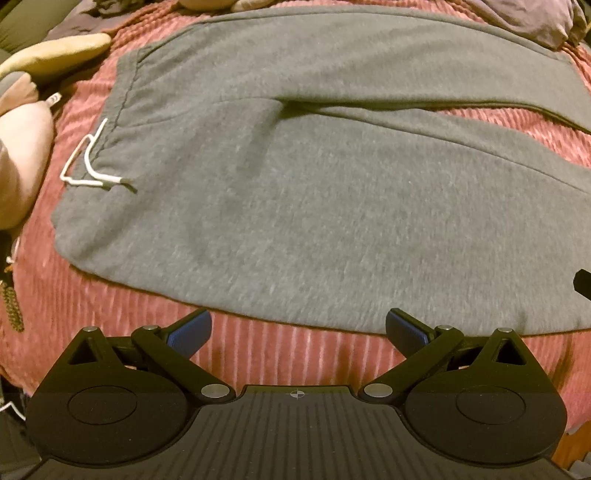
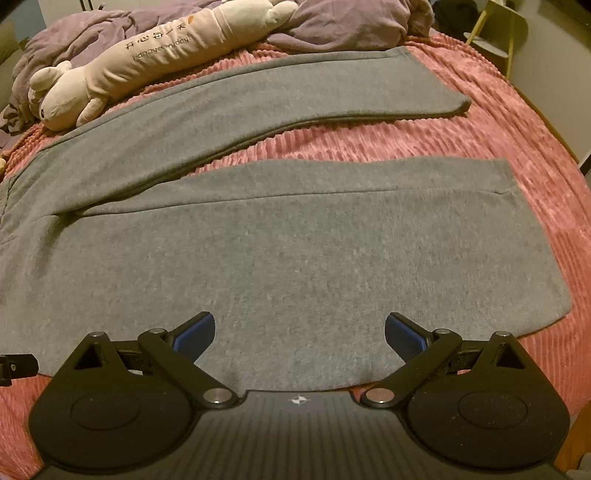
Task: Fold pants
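Note:
Grey sweatpants (image 1: 295, 177) lie flat on a pink ribbed bedspread (image 1: 288, 354), waistband at the left with a white drawstring (image 1: 88, 162). Both legs run to the right and are spread apart, as the right wrist view (image 2: 295, 236) shows. My left gripper (image 1: 298, 332) is open and empty, just in front of the near edge of the pants by the hip. My right gripper (image 2: 300, 334) is open and empty, hovering over the near leg close to its near edge.
A long cream plush toy (image 2: 147, 62) and a purple duvet (image 2: 351, 22) lie along the far side of the bed. More plush toys (image 1: 22, 147) sit left of the waistband. A yellow stool (image 2: 495, 37) stands beyond the bed's far right corner.

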Motion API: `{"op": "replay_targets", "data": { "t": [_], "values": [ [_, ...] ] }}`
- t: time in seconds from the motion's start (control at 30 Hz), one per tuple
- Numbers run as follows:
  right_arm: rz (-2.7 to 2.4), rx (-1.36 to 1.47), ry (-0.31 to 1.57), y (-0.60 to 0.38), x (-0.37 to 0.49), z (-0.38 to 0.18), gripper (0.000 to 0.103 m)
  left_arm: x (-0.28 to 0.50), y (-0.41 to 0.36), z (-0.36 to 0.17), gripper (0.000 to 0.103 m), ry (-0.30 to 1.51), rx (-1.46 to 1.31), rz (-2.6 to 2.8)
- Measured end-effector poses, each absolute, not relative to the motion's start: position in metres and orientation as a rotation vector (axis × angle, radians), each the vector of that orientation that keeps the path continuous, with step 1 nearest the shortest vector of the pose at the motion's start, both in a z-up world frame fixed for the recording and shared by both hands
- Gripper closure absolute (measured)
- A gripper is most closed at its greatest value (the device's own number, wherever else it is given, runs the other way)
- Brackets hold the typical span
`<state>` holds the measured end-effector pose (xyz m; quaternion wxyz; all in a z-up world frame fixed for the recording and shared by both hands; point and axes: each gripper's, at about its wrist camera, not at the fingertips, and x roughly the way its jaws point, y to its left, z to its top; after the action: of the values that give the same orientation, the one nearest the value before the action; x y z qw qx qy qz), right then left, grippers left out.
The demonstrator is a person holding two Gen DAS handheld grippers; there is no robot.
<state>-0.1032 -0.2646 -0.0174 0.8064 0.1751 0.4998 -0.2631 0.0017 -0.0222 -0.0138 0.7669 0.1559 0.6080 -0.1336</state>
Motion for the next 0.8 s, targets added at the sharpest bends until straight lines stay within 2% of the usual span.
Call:
{"op": "replay_targets", "data": {
  "t": [0.8],
  "values": [
    [-0.547,0.416,1.089,-0.296,-0.103,-0.03,0.004,0.007,-0.049,-0.027,0.0,1.35,0.365,-0.256]
  ]
}}
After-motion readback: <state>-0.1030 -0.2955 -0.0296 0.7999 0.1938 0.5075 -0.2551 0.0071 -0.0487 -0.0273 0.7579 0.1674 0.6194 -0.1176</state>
